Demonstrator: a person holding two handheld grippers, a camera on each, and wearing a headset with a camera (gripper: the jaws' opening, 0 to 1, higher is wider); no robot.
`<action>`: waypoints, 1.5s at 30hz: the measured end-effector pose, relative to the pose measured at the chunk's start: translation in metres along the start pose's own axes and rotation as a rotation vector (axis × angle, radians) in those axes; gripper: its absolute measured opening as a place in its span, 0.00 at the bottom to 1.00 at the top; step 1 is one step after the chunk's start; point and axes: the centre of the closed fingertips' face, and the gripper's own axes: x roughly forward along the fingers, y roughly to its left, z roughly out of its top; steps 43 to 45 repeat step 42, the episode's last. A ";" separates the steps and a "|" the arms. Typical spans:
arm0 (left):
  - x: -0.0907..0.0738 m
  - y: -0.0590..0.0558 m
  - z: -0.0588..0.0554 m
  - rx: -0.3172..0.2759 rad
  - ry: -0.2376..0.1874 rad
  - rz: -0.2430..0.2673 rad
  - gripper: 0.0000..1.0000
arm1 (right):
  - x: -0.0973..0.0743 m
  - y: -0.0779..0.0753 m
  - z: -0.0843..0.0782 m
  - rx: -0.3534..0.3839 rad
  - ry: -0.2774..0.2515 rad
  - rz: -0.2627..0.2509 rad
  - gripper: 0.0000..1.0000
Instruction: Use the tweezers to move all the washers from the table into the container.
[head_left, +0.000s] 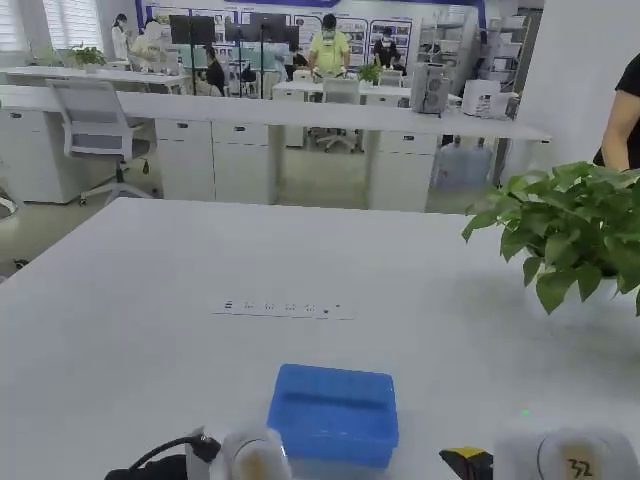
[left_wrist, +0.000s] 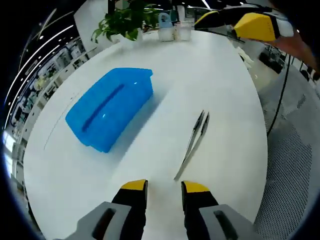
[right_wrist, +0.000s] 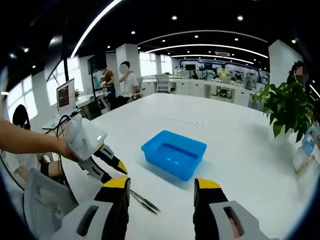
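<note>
A blue plastic container (head_left: 335, 412) sits on the white table (head_left: 150, 300) just in front of me. In the left gripper view the container (left_wrist: 110, 107) lies to the left and thin metal tweezers (left_wrist: 194, 142) lie flat on the table just ahead of my left gripper (left_wrist: 164, 192), whose jaws stand open and hold nothing. My right gripper (right_wrist: 162, 192) is open wide above the table, with the container (right_wrist: 175, 152) ahead and the tweezers (right_wrist: 145, 202) between its jaws, lower down. The left gripper (right_wrist: 95, 150) is at its left. Both grippers (head_left: 215, 455) (head_left: 470, 462) peek in at the bottom of the head view.
A potted plant (head_left: 570, 225) stands at the table's right side, with clear cups (left_wrist: 172, 31) near it. A power strip (head_left: 285, 308) is set into the table beyond the container. Desks, chairs and people are further back.
</note>
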 end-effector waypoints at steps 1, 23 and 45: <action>-0.005 0.002 0.003 -0.045 -0.037 0.018 0.31 | -0.001 -0.002 0.001 -0.010 -0.005 -0.005 0.51; -0.140 0.063 0.028 -0.556 -0.503 0.402 0.99 | -0.005 -0.033 0.001 0.078 -0.043 -0.090 0.90; -0.145 0.064 0.027 -0.587 -0.533 0.413 0.99 | -0.007 -0.035 -0.002 0.094 -0.046 -0.118 0.92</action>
